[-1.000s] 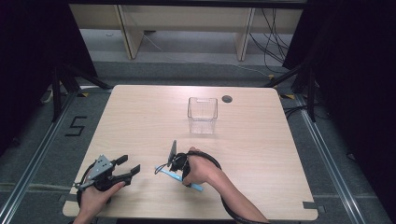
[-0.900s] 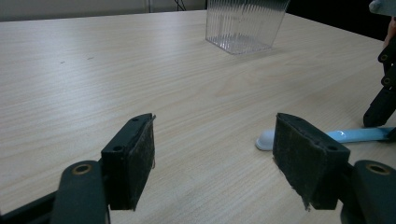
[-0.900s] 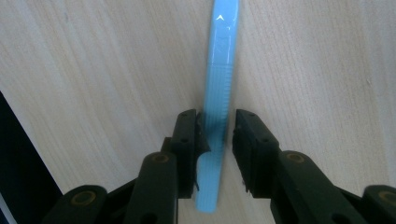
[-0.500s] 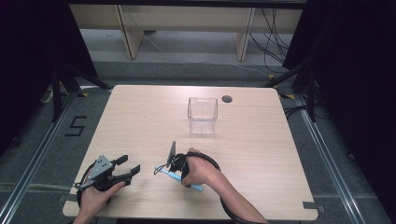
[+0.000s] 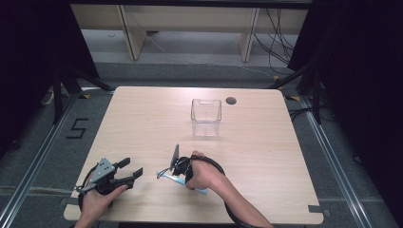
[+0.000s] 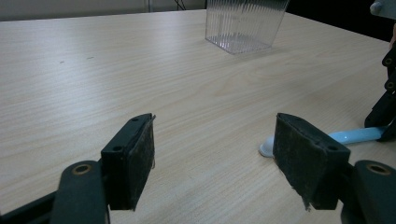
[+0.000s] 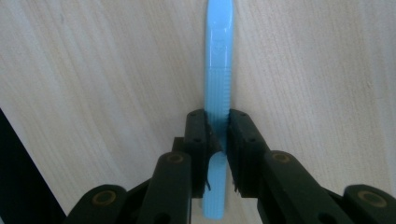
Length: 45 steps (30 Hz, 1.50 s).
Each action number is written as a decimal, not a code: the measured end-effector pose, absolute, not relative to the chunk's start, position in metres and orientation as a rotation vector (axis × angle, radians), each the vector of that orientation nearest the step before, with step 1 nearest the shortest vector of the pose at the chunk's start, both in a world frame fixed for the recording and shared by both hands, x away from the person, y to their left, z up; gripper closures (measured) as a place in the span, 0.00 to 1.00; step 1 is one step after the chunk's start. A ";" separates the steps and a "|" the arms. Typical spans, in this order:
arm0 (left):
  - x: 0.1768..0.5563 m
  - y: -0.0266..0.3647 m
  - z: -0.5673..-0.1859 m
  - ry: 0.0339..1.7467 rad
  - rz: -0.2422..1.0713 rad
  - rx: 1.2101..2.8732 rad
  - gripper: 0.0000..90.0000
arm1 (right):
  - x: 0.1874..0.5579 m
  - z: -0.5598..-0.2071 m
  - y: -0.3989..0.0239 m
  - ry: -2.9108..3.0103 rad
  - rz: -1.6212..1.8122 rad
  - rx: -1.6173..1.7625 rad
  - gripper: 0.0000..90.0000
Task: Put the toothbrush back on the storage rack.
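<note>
In the high view, a pale wooden table (image 5: 142, 123) carries a clear plastic container (image 5: 206, 117) standing upright toward twelve o'clock of the tabletop's middle, with a small dark round grommet (image 5: 231, 100) just beside it at its two o'clock. At the near edge, around seven o'clock, the left gripper (image 5: 129, 172) rests in the person's left hand (image 5: 97, 199) with its jaws spread wide and nothing between them. Near six o'clock the right hand (image 5: 203, 175) presses the right gripper (image 5: 172, 175) down toward the table, where a light blue toothbrush (image 5: 199, 190) lies flat under it, well apart from the container. In the left gripper view, the two black jaws stand far apart over bare wood; the container sits at about one o'clock, and the toothbrush's pale head end lies on the table at three o'clock, running off toward the other gripper's black frame at the right edge. In the right gripper view, the jaws have just been closing and now clamp the toothbrush (image 7: 218, 88) by its handle, the pads (image 7: 198, 135) pressing both sides, the ribbed handle running straight toward twelve o'clock and flat against the wood.
</note>
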<state>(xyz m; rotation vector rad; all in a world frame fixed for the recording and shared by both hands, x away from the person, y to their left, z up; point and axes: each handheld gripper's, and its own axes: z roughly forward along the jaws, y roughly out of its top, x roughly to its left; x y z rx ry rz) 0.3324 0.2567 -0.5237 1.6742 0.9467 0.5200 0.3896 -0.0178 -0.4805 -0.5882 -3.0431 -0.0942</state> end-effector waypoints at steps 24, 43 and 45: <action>0.332 0.257 -0.523 0.962 0.522 1.683 0.32 | 0.387 -0.461 -0.065 -3.042 -0.443 -0.784 0.88; 0.332 0.257 -0.523 0.967 0.521 1.685 0.32 | 0.384 -0.460 -0.119 -2.867 -1.080 -1.122 0.88; 0.332 0.257 -0.523 0.967 0.520 1.684 0.32 | 0.384 -0.461 -0.122 -2.860 -1.119 -1.138 0.88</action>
